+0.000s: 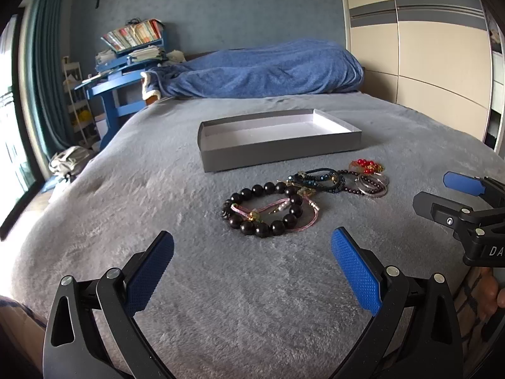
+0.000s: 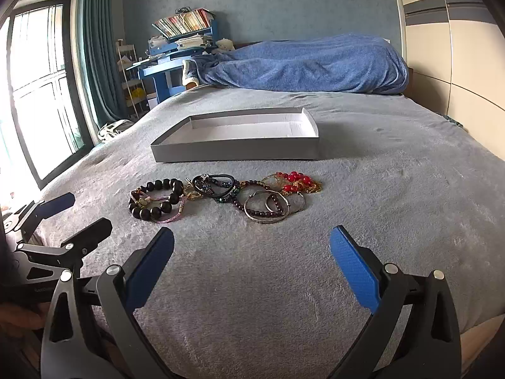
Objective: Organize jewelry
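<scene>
A cluster of jewelry lies on the grey bed cover [image 1: 126, 189] at the middle of the frame: a black bead bracelet [image 1: 263, 208] crossed by a pink cord bracelet [image 1: 303, 221], dark braided bands [image 1: 318, 180], silver bangles [image 2: 271, 205] and red beads [image 2: 295, 180]. Just above it sits a shallow grey box [image 1: 277, 145], open. The left gripper [image 1: 252, 265] and right gripper [image 2: 251, 262] hover at the lower frame edge, fingers spread wide, holding nothing. A blue blanket [image 1: 268, 69] lies at the upper centre.
</scene>
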Demonstrator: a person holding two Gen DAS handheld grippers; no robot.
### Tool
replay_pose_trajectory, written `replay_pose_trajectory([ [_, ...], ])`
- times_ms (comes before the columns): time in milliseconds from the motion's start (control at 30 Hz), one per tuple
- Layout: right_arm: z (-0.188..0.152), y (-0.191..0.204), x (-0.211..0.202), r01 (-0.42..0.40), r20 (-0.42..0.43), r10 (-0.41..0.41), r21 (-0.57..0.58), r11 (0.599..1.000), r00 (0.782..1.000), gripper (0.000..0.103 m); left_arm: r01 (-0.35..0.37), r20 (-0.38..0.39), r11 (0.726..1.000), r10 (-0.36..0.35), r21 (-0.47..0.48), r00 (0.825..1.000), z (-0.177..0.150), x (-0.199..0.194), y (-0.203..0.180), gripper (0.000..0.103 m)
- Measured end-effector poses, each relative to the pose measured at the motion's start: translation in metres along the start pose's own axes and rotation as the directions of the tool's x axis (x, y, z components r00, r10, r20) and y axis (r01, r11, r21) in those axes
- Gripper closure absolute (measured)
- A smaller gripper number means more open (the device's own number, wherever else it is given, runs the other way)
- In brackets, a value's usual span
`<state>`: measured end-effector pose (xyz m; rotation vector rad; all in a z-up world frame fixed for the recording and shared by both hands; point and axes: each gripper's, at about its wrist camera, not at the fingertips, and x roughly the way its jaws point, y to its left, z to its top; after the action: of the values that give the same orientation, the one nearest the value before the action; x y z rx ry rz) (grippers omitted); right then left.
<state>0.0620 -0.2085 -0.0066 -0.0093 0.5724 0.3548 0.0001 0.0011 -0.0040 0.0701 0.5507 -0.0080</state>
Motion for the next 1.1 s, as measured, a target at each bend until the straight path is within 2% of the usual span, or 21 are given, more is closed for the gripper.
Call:
replay_pose_trajectory([
  [1100,0.0003,0.0004,0.0009,-0.007,-0.004,0.007,0.008,1.0,1.0,0.005,-0.002,-0.02,1.0,0.003,0.006,1.0,0.0001,0.0038,-0.0022,0.004],
])
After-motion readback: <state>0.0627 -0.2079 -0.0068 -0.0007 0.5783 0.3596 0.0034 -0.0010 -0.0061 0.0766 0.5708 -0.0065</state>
